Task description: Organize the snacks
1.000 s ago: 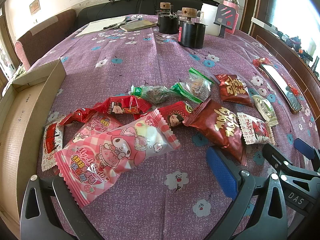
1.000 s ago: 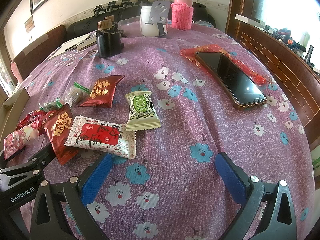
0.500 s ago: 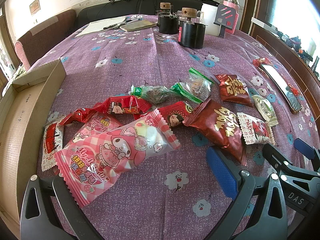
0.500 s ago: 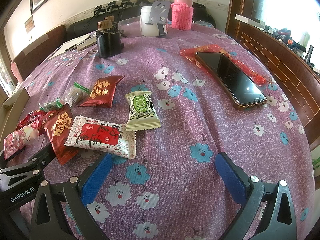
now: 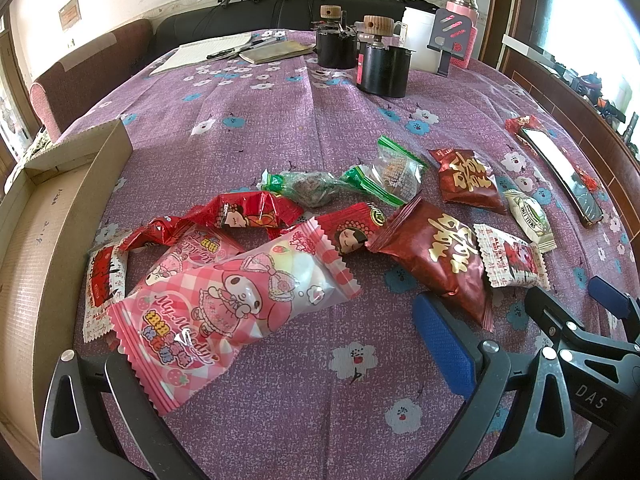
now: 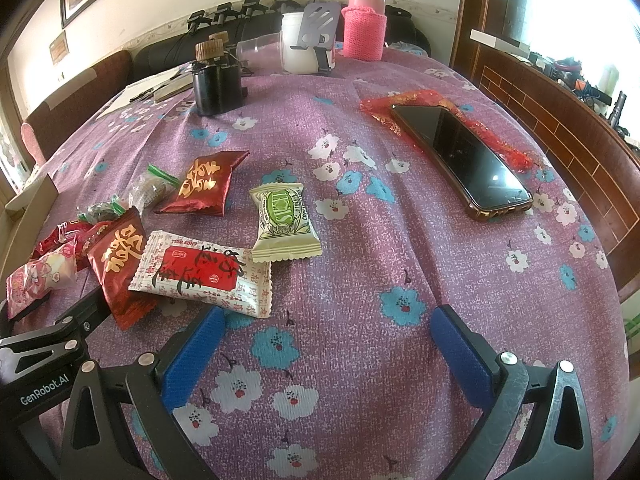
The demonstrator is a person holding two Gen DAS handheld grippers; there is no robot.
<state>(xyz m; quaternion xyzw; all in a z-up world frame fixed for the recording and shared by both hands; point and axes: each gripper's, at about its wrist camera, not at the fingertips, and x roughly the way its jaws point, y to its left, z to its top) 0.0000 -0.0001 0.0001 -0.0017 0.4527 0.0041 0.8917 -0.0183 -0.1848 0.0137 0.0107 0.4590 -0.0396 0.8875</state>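
Several snack packets lie on the purple flowered tablecloth point(image 5: 304, 112). In the left wrist view a pink My Melody bag point(image 5: 224, 308) lies closest, its near end over my left finger. Dark red packets point(image 5: 440, 256), green packets point(image 5: 392, 172) and red candy packets point(image 5: 252, 212) lie behind it. My left gripper point(image 5: 276, 344) is open, low by the pink bag. In the right wrist view a white and red packet point(image 6: 200, 272) and a green and cream packet point(image 6: 284, 216) lie just ahead. My right gripper point(image 6: 324, 348) is open and empty over bare cloth.
An open cardboard box point(image 5: 44, 232) stands at the left table edge. A phone point(image 6: 460, 156) on red wrapping lies at the right. Black jars point(image 5: 384, 64), a white jar, a pink flask point(image 6: 364, 20) and papers stand at the far side. The other gripper point(image 5: 576, 332) is close on the right.
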